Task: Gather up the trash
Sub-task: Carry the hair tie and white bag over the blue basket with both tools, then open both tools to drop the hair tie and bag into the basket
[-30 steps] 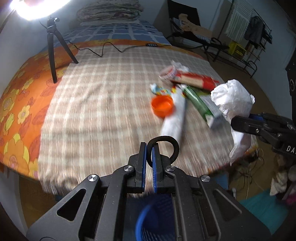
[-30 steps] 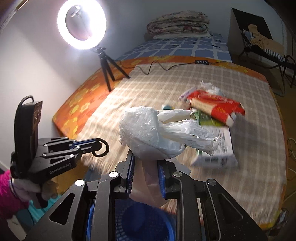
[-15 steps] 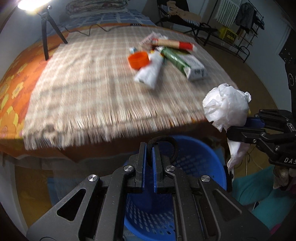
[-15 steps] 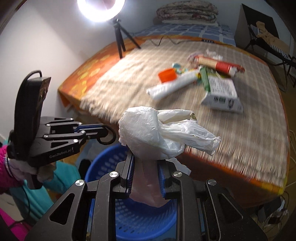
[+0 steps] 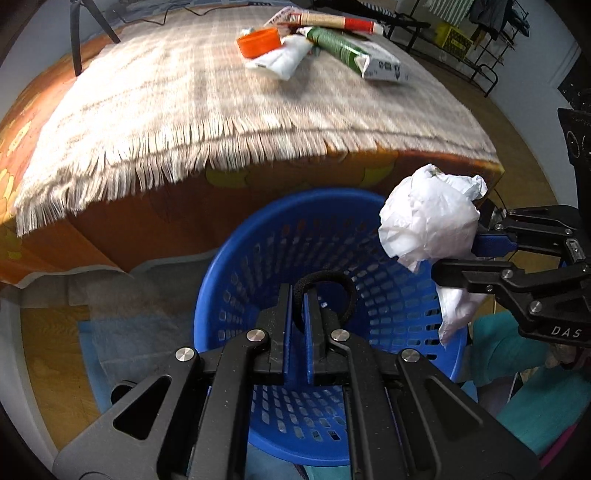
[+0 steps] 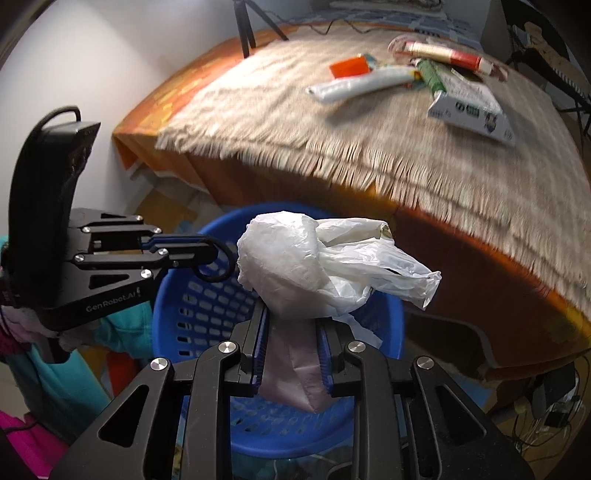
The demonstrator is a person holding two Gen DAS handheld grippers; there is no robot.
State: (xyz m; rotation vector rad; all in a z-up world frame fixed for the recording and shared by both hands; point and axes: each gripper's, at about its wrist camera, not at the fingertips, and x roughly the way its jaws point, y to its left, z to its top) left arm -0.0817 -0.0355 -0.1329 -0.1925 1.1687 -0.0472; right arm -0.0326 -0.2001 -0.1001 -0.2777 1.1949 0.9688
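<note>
- One blue basket point(image 5: 236, 266) sits on the floor, right against the foot of the bed point(image 5: 155, 206).
- Up on the checked blanket point(image 5: 166, 88) there's a cluster of trash: one orange lid point(image 5: 258, 42), one white tube point(image 5: 282, 62), one green-and-white carton point(image 5: 360, 55), one red-and-cream packet point(image 5: 338, 22), plus small scraps I can't sort out through the blur.
- One crumpled white plastic bag point(image 6: 314, 273) and one black hair tie point(image 5: 332, 288), both held in the air over the basket.
- Left gripper point(image 5: 298, 295): jaws nearly together, only a slim gap, pinching the hair tie, whose loop curls up and to the right of the fingertips.
- From the right wrist view, that left gripper point(image 6: 207, 251) reaches in from the left side, roughly level, its tip above the basket's near-left rim point(image 6: 173, 280).
- Right gripper point(image 6: 291, 325): jaws a moderate width apart, clamped on the lower neck of the plastic bag; the puffed top bulges above the fingertips and a tail sticks out to the right.
- In the left wrist view the right gripper point(image 5: 458, 254) comes in from the right, level, carrying the bag point(image 5: 432, 225) over the basket's right rim.
- Both tools point toward the bed, angled down at the basket opening.
</note>
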